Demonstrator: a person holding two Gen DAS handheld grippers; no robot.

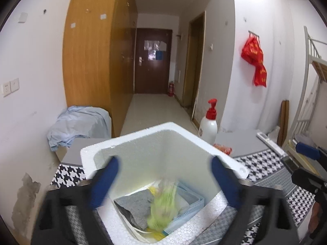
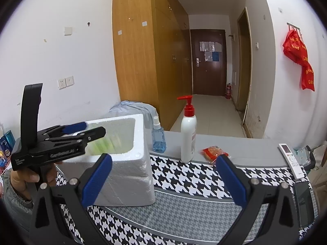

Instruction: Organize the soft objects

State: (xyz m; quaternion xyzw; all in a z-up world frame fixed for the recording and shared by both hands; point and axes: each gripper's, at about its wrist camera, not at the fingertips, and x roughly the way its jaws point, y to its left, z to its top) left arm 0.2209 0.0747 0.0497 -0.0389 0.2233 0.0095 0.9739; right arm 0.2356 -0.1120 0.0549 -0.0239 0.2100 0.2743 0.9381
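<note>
A white foam box stands on the houndstooth mat; it also shows in the right wrist view. Inside lie a grey cloth, blue face masks and a blurred yellow-green soft thing that looks to be falling. My left gripper is open and empty over the box mouth; it also shows in the right wrist view. My right gripper is open and empty over the mat, to the right of the box.
A white pump bottle with red top, a blue spray bottle, a red snack packet and a white remote sit at the mat's far side. A light blue cloth drapes a box behind.
</note>
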